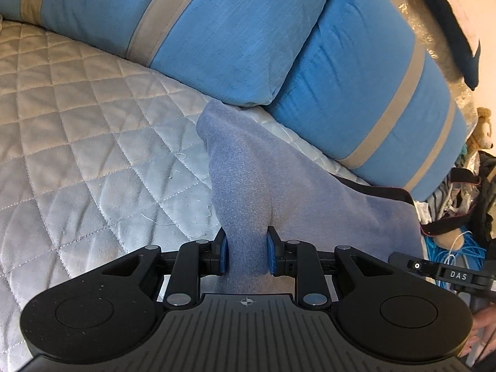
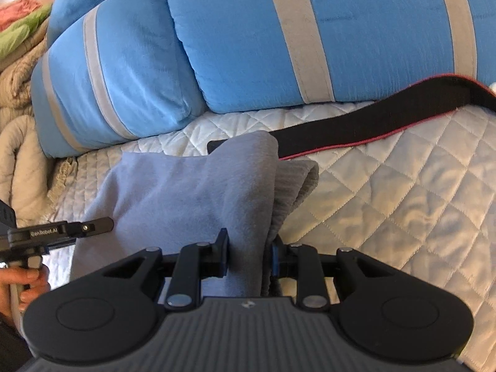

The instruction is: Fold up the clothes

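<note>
I am gripping the fleece (image 1: pixel 248 170) with both tongs: the left gripper (image 1: pixel 247 252) is pinching one bunched edge, the right gripper (image 2: pixel 249 255) another. The fleece is draping from both down onto the quilt (image 1: pixel 77 130), beside the pillows (image 1: pixel 217 31). I judge the fold is only partly made; laying flat and squaring are remaining.

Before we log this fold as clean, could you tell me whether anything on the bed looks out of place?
One thing: a black strap with red edging lies across the quilt, its end tucked under the blue-grey garment, beside the blue pillows. It could get caught in the fold.
</note>
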